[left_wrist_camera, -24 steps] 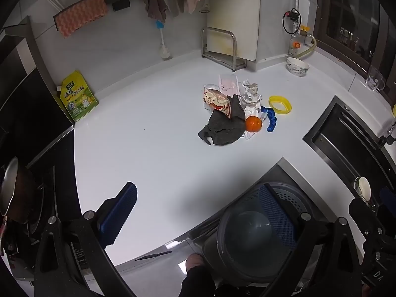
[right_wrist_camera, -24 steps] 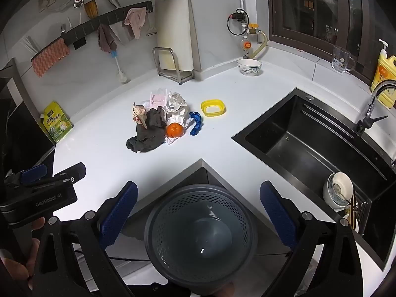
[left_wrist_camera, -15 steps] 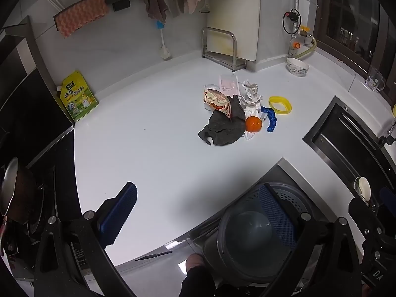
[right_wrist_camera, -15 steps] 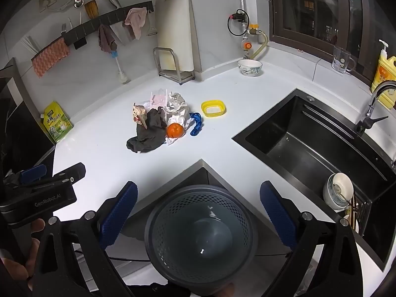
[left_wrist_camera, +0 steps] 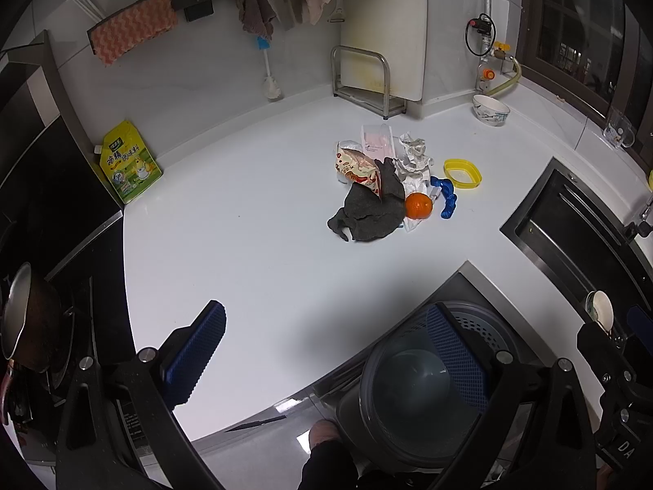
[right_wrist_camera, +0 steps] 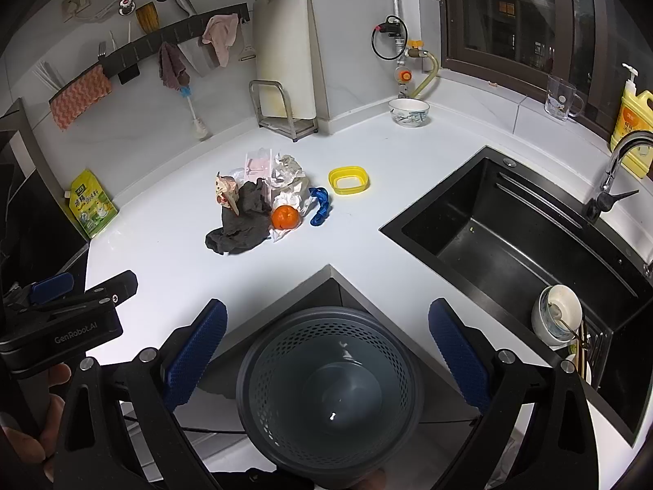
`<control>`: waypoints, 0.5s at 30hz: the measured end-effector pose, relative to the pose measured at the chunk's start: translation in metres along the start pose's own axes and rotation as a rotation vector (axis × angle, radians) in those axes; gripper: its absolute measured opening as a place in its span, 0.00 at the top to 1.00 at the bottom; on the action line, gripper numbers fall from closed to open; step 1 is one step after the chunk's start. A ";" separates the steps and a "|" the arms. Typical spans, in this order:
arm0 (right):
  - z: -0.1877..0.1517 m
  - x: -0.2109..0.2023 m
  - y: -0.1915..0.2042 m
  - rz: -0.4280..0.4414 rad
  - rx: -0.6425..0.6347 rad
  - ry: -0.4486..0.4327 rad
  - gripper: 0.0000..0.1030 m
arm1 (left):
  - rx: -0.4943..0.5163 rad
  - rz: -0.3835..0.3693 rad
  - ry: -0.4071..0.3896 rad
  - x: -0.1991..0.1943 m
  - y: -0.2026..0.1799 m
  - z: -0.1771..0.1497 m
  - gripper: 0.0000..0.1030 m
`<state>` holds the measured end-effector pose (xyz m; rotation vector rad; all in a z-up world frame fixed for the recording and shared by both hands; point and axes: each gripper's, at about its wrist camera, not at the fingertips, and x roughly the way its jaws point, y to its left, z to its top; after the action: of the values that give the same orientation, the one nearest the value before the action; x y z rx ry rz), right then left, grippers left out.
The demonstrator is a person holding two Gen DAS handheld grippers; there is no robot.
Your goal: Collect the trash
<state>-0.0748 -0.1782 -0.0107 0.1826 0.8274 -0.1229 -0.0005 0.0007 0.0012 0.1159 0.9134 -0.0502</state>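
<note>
The left gripper (right_wrist_camera: 61,318) body reads "GenRobot.AI".

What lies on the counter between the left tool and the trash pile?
Only bare white counter between the left tool and the trash pile, in the left wrist view.

Two hand-held grippers are seen angled steeply downward. The left gripper (left_wrist_camera: 326,351) is held with its jaws spread wide, nothing caught between the blue ribbed pads (left_wrist_camera: 196,351). The right gripper (right_wrist_camera: 326,351) is likewise held wide apart, its own blue pads (right_wrist_camera: 198,353) clear of any load. In the right wrist view, the left gripper's black body (right_wrist_camera: 61,322) is seen at the lower left, grasped from below by a hand (right_wrist_camera: 28,428). A dark sleeve (left_wrist_camera: 326,467) is visible at the bottom edge of the left wrist view.
</note>
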 end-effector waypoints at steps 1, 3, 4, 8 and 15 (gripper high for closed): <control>0.000 0.000 0.000 0.000 0.001 0.001 0.08 | 0.000 0.001 -0.001 0.001 -0.001 0.000 0.06; -0.001 0.000 -0.001 -0.001 0.000 0.001 0.08 | 0.001 -0.001 -0.001 0.000 -0.001 0.000 0.06; 0.000 0.000 -0.002 0.000 0.001 0.001 0.08 | 0.002 -0.002 -0.001 0.000 -0.001 0.000 0.06; -0.001 0.001 -0.002 -0.004 0.003 0.002 0.08 | 0.002 0.001 -0.001 -0.003 0.002 -0.002 0.06; -0.002 -0.001 -0.002 -0.004 0.003 -0.003 0.08 | 0.002 0.002 -0.002 -0.003 0.002 -0.002 0.06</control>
<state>-0.0770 -0.1802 -0.0117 0.1834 0.8248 -0.1285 -0.0032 0.0031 0.0025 0.1191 0.9112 -0.0494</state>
